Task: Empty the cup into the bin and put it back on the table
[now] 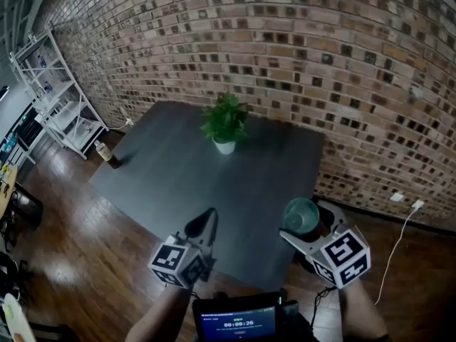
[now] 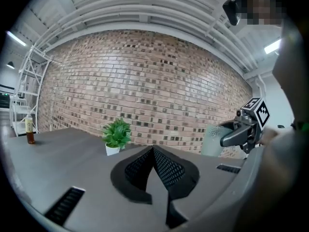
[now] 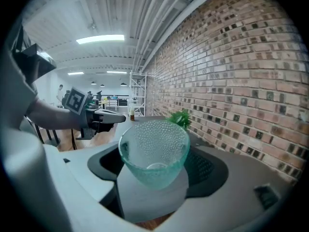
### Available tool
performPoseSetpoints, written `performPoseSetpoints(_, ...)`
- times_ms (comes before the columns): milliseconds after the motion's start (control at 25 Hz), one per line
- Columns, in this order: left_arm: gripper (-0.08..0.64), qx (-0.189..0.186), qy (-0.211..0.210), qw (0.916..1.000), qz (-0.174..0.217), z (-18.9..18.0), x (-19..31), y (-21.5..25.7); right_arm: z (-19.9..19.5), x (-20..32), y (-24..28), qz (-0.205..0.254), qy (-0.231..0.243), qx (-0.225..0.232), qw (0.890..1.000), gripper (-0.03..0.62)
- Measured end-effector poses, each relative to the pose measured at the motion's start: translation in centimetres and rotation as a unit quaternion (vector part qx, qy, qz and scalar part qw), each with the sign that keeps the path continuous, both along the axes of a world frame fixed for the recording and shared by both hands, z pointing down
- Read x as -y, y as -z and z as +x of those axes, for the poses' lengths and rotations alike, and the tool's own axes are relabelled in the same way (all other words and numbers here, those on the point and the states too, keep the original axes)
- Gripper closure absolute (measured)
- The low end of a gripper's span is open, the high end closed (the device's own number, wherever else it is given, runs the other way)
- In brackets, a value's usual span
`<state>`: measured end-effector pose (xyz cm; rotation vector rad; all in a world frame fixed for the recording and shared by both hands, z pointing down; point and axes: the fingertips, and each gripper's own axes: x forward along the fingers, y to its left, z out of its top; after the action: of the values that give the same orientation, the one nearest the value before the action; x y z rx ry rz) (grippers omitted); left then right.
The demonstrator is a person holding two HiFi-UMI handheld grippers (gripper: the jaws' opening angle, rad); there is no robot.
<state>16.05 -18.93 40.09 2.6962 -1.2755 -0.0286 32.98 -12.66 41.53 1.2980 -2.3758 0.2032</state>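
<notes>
Currently gripped: green dimpled cup (image 3: 153,153), clamped between the two fingers of the right gripper (image 3: 154,170), which stand wide against its sides.
Cup pose: mouth up and tipped back toward the gripper's body, rim standing clear above the fingers, inside looks empty.
Right gripper pose: angled a little downward, at the near right edge of the table (image 1: 178,169).
Left gripper (image 2: 153,152): fingers pressed together with nothing between them, pointing level over the table.
Cup from the left fingers: off to their right, apart.
</notes>
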Motion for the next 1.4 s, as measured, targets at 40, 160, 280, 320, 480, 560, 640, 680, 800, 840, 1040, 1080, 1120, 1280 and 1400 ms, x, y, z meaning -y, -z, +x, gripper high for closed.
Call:
performPoseSetpoints(40, 0.552, -0.002, -0.001, 1.0, 0.0, -1.0, 0.1, -0.1, -0.9, 0.1, 0.1, 0.001, -0.003, 0.001, 1.0, 0.207)
performPoseSetpoints(160, 0.552, -0.001, -0.012, 0.9999, 0.001, -3.7, 0.1, -0.2, -4.0, 0.2, 0.0, 0.0, -0.008, 0.0, 1.0, 0.207)
performPoseSetpoints(280, 0.552, 0.003, -0.019, 0.9998, 0.005, -6.3, 0.3, 0.0, -7.1, 0.4, 0.3, -0.003, -0.011, 0.0, 1.0, 0.207)
performPoseSetpoints(320, 0.552, 0.001, -0.019, 0.9998, 0.004, -7.3, 0.4, -0.1, -8.2, 0.5, 0.2, -0.004, -0.011, 0.001, 1.0, 0.207)
performPoseSetpoints(480, 0.552, -0.003, -0.025, 0.9997, -0.001, -10.5, 0.8, -0.9, -12.1, 0.7, -0.4, -0.008, -0.009, 0.0, 1.0, 0.207)
performPoseSetpoints(560, 0.552, -0.004, -0.03, 0.9995, -0.002, -11.7, 1.0, -1.1, -13.6, 1.0, -0.6, -0.008, -0.009, 0.0, 1.0, 0.207)
performPoseSetpoints(640, 0.552, -0.006, -0.033, 0.9994, -0.002, -12.8, 1.2, -1.3, -15.0, 1.3, -0.9, -0.008, -0.008, -0.002, 1.0, 0.207)
performPoseSetpoints(680, 0.552, -0.008, -0.034, 0.9994, -0.004, -13.4, 1.3, -1.5, -15.7, 1.5, -1.1, -0.008, -0.008, -0.003, 1.0, 0.207)
performPoseSetpoints(800, 0.552, -0.011, -0.037, 0.9992, -0.011, -14.8, 1.5, -2.2, -17.6, 2.1, -2.1, -0.011, -0.003, -0.006, 1.0, 0.207)
performPoseSetpoints(840, 0.552, -0.01, -0.039, 0.9991, -0.014, -15.2, 1.6, -2.5, -18.2, 2.2, -2.5, -0.014, 0.0, -0.006, 1.0, 0.207)
performPoseSetpoints(1040, 0.552, -0.013, -0.036, 0.9989, -0.025, -16.7, 1.8, -3.8, -21.3, 2.6, -5.2, -0.035, 0.022, -0.008, 0.999, 0.206)
performPoseSetpoints(1080, 0.552, -0.014, -0.032, 0.9991, -0.025, -16.9, 2.0, -3.9, -21.9, 2.7, -5.8, -0.04, 0.029, -0.009, 0.999, 0.206)
performPoseSetpoints(1120, 0.552, -0.014, -0.026, 0.9992, -0.025, -17.2, 2.1, -4.0, -22.5, 2.7, -6.4, -0.045, 0.038, -0.01, 0.998, 0.206)
performPoseSetpoints(1280, 0.552, -0.019, -0.009, 0.9994, -0.028, -17.8, 1.8, -4.0, -24.2, 2.6, -8.5, -0.051, 0.061, -0.02, 0.997, 0.206)
performPoseSetpoints(1400, 0.552, -0.005, -0.006, 0.9997, -0.023, -18.1, 1.6, -4.1, -24.6, 3.1, -9.9, -0.039, 0.052, -0.013, 0.998, 0.206)
